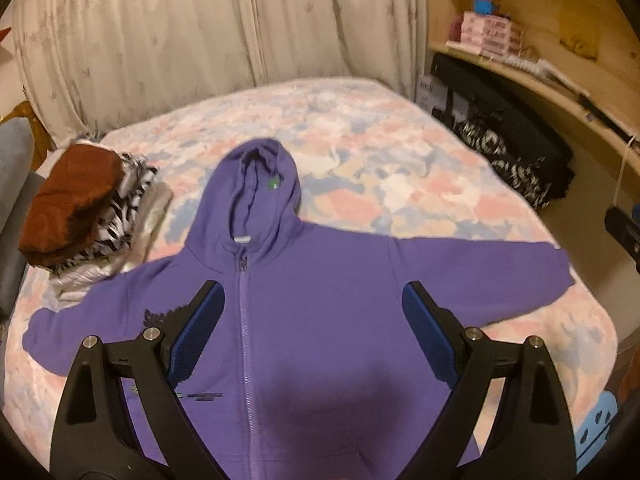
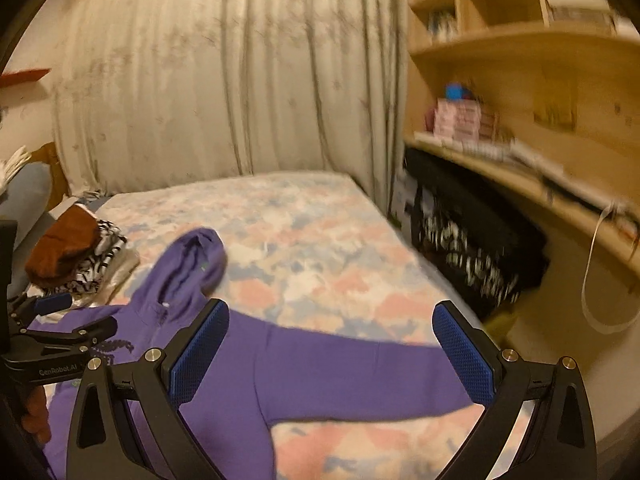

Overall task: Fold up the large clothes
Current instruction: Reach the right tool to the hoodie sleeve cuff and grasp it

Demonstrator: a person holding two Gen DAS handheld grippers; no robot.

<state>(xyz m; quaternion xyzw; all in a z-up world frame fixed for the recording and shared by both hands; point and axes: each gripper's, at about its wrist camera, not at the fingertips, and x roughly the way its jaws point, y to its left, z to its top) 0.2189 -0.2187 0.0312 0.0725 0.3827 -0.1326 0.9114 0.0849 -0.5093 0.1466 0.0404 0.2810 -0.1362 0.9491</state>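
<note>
1. Left gripper [image 1: 314,308]: jaws spread wide, nothing between the blue pads [image 1: 428,332]; it hangs above the hoodie's chest, tilted downward, not touching cloth as far as the view shows.
2. Right gripper [image 2: 332,348]: jaws also spread wide, empty; it hangs above the hoodie's outstretched sleeve [image 2: 360,376], on the shelf side of the body.
3. In the right wrist view the left gripper [image 2: 60,320] shows at the left edge, over the hoodie's chest; part of a hand [image 2: 34,416] shows below it.
4. Hoodie [image 1: 320,280]: purple, zip front, lying flat and face up on the bed [image 1: 400,160]. Zip [image 1: 245,320] closed. Both sleeves spread straight out to the sides. Hood [image 1: 260,184] lies flat, pointing toward the curtain [image 1: 200,20].
5. Dark print [image 1: 164,316] on the chest, partly hidden by the left finger; small print lower down, unreadable.
6. Pile of folded clothes [image 1: 88,216] on the bed, just beside the hoodie's hood and shoulder, on the side away from the shelf; rust-brown piece on top, zebra-striped one under it.
7. Wooden shelf [image 1: 540,72] stands beyond the bed's edge, past the sleeve cuff; pink boxes [image 1: 488,36] on it, a black patterned bag [image 1: 512,156] beneath.
8. Right wrist view is motion-blurred, shelf detail unclear.
</note>
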